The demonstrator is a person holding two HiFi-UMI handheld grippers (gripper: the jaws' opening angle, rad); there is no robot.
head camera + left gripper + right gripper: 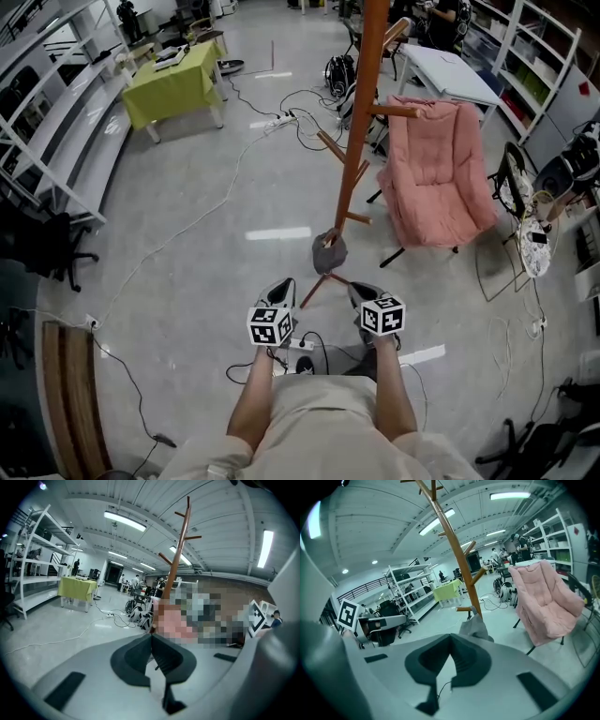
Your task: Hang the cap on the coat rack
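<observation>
**Head view.** L gripper (278,292) and R gripper (365,297) are side by side and low in frame, both aimed at the rack (361,141). The cap (329,251) is grey and sits low on the rack's pole. It lies ahead of both tips, between their lines and a bit nearer the R one. Nothing touches it.

**L gripper view.** L gripper (151,635) has its jaws together with nothing in them. The rack (177,564) is ahead and slightly R of the tips. A mosaic patch covers its foot, so the cap can't be made out here.

**R gripper view.** R gripper (450,635) has its jaws together and is empty. The cap (474,626) is just past the tips, a touch R, drooping down by a low peg (464,609). Which peg carries it isn't clear.

**Judgement.** The cap looks already hung. If it needs a re-grip, the R side has the shorter reach, straight ahead.
</observation>
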